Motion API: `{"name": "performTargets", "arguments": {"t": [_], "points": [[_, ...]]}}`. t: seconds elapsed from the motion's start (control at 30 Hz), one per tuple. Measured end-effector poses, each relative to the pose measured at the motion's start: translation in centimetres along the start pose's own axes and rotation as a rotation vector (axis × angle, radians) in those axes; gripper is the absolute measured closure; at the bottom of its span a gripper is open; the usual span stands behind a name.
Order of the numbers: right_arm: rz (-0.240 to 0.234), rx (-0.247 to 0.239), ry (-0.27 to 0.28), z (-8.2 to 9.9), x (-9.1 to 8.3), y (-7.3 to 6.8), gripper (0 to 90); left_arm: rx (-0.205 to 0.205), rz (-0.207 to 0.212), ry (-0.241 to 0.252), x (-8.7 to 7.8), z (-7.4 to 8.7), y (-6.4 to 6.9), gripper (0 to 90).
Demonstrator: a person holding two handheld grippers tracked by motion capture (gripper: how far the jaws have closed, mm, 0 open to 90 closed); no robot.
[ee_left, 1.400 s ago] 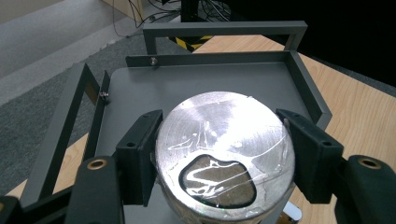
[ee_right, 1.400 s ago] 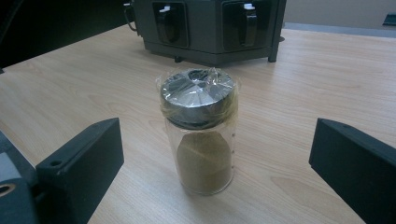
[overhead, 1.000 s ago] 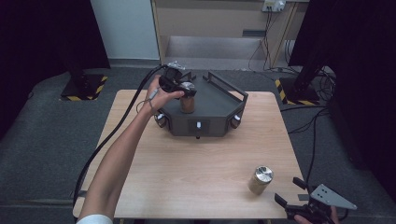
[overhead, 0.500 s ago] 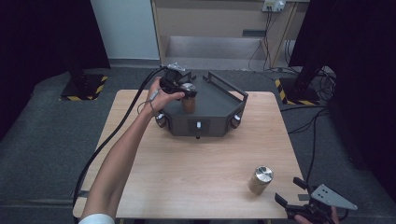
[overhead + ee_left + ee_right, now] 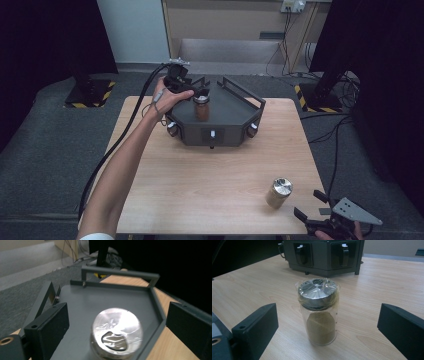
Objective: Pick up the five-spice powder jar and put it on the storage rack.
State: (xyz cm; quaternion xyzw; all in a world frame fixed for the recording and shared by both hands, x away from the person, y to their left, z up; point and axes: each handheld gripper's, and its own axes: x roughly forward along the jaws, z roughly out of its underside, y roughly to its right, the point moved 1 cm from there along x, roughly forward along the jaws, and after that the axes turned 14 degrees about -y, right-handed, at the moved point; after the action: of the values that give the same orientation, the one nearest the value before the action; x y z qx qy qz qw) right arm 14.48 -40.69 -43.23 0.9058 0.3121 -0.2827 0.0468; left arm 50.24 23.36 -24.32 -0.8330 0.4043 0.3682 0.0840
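A dark grey tray (image 5: 235, 107) with rails and knobs stands at the table's far middle. On it stands a jar of brown powder (image 5: 201, 109) with a shiny metal lid (image 5: 116, 332). My left gripper (image 5: 198, 93) hovers just above and behind it. Its jaws have just been opening and now stand wide either side of the lid without touching it (image 5: 118, 323). Near the front right corner, a second jar with tan powder (image 5: 278, 193) (image 5: 318, 312) stands on the wood. My right gripper (image 5: 310, 205) (image 5: 327, 327) is open, level with it and a short way in front.
The wooden table (image 5: 200, 185) has free surface between the tray and the near jar. The tray's front face with its knobs (image 5: 322, 255) rises behind the tan jar. A thick cable (image 5: 115, 145) trails from the left gripper over the table's left edge.
The left gripper's jaws have opened off the brown jar's lid, and the hand has lifted and drawn back a little. The jar stays upright on the tray. The right gripper has not moved.
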Motion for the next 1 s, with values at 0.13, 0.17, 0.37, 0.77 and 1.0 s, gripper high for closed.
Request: {"name": "performTargets", "arguments": {"t": [0.13,0.17,0.37,0.77,1.0], "points": [[0.000,-0.001,0.003,0.0,0.0,0.0,3.8,0.007,0.001,0.032,-1.5,0.2,0.6,3.8],[0.000,-0.001,0.002,0.0,0.0,0.0,3.8,0.009,0.000,0.037,-1.9,0.2,0.7,3.8],[-0.003,-0.004,0.002,0.0,0.0,0.0,3.8,0.056,-0.040,0.035,-4.4,0.3,1.8,3.9],[-0.006,-0.005,-0.005,-0.1,0.0,-0.1,3.8,0.138,-0.072,0.029,-8.0,1.2,3.9,3.0],[-0.007,-0.007,-0.010,-0.2,0.0,-0.1,3.8,0.150,-0.049,0.052,-9.9,2.6,5.2,2.9]]}}
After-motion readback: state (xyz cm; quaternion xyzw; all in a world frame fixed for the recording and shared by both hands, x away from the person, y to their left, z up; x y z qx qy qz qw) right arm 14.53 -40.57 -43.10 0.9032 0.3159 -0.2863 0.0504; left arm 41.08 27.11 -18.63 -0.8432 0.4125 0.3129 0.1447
